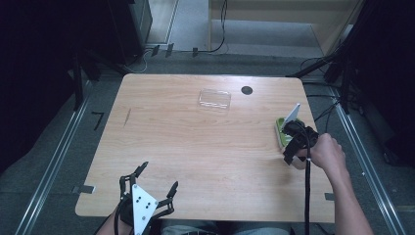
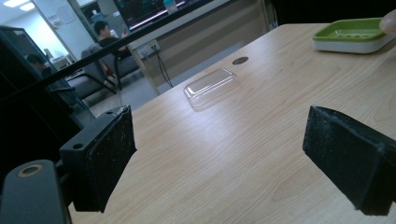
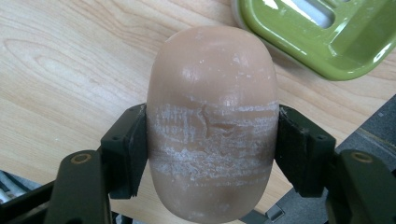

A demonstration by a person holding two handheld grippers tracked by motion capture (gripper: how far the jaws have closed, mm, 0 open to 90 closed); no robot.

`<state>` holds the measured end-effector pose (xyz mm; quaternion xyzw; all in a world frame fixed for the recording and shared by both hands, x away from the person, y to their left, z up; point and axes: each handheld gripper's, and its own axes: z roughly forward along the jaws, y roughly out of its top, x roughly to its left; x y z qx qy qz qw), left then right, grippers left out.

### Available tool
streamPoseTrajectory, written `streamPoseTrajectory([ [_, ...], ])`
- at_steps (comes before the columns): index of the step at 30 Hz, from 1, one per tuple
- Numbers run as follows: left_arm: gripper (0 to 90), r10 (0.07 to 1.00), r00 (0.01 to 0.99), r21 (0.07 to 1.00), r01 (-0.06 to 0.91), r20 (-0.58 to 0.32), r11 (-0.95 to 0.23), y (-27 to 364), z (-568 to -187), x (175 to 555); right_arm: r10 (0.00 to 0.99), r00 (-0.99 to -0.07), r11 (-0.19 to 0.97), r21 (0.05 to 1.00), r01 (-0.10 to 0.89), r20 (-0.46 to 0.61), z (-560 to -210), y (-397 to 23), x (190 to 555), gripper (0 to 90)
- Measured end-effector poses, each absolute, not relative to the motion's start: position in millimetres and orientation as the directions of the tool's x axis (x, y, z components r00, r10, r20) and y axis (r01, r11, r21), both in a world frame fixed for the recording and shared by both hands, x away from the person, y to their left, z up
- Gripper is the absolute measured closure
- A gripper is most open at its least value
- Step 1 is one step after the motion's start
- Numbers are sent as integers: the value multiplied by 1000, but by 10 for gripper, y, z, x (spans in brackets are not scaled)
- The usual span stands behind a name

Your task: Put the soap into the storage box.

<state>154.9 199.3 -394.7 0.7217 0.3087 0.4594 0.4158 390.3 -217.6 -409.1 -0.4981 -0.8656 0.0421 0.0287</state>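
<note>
One bar of soap, pinkish-tan and rounded, sits clamped between the right gripper fingers, with the pads pressed flat against both of its sides. Whitish scuffed streaks run across the middle of the bar right where the pads grip it. It's held above the wooden tabletop, just beside a green soap dish that lies at the upper right of the right gripper view.

From the high view, the right gripper is over by the right edge of the tabletop, with the person's hand wrapped around it and a black cable trailing back toward the near edge. The green soap dish is right next to it, partly covered by the gripper, so the bar itself is hard to make out from up there.

A clear plastic lid lies flat toward the far side of the tabletop, well apart from the dish, with a small dark round hole just beside it.

Over at the near left corner, the left gripper hangs with its fingers spread wide and nothing between them. Its own view looks across the tabletop at the clear plastic lid and the green soap dish farther off.
</note>
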Motion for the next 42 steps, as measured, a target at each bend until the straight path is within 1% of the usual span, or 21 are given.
streamPoseTrajectory([
  [26,99,828,389,885,65,404,-462,1994,-3948,1553,885,-465,464,-80,882,6,-4014,-2267,4143,334],
  [42,99,828,390,885,65,404,-462,1997,-3947,1554,902,-431,431,-37,901,8,-3992,-2288,4332,334],
])
